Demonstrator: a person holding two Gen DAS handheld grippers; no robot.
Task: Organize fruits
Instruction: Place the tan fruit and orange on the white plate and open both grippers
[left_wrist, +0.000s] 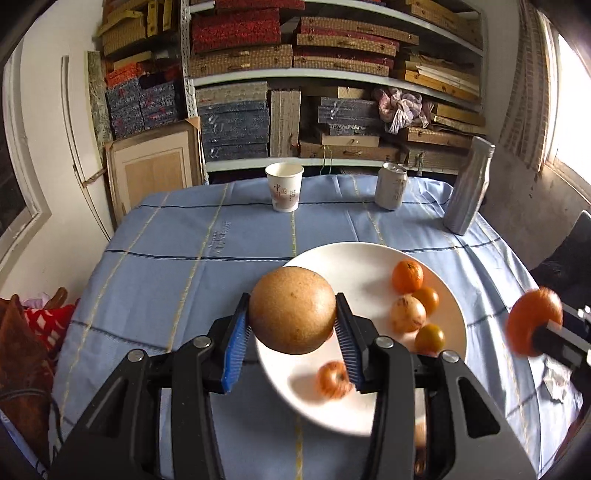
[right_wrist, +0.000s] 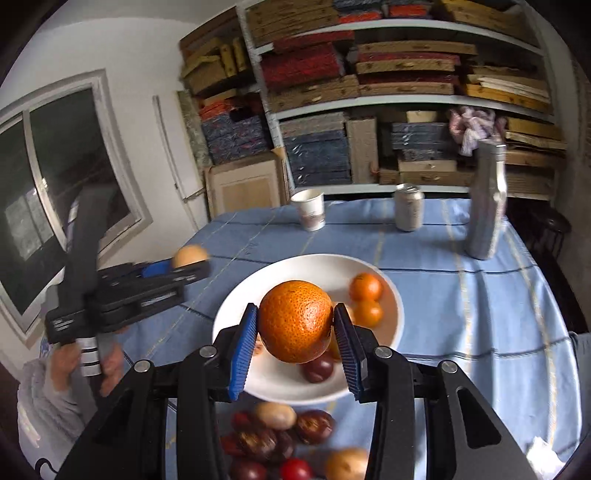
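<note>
Left gripper (left_wrist: 291, 325) is gripping a large round tan-brown fruit (left_wrist: 292, 310), probably a pear, between its blue ribbed pads; the fruit is hanging above the near-left rim of the white plate (left_wrist: 354, 258). Right gripper (right_wrist: 295, 328) is clamping an orange (right_wrist: 295, 321) between its pads, held over the near part of the same plate.

The plate is sitting on a blue checked tablecloth (left_wrist: 177, 243). On it are lying small tangerines (left_wrist: 407, 276) toward the far right, a pale yellowish fruit (left_wrist: 408, 313) beside them, and a blurred orange-red fruit (left_wrist: 334, 378) near the left gripper's right pad. In the right wrist view a dark purple-red fruit (right_wrist: 317, 367) is resting on the plate's near side.

Off the plate, nearer the camera, a heap of dark red and pale fruits (right_wrist: 284, 435) is lying on the cloth.

At the far edge are standing a paper cup (left_wrist: 284, 186), a drink can (left_wrist: 391, 186) and a grey bottle (left_wrist: 467, 184), left to right. A person's hand (right_wrist: 90, 363) is holding the left gripper's handle.
</note>
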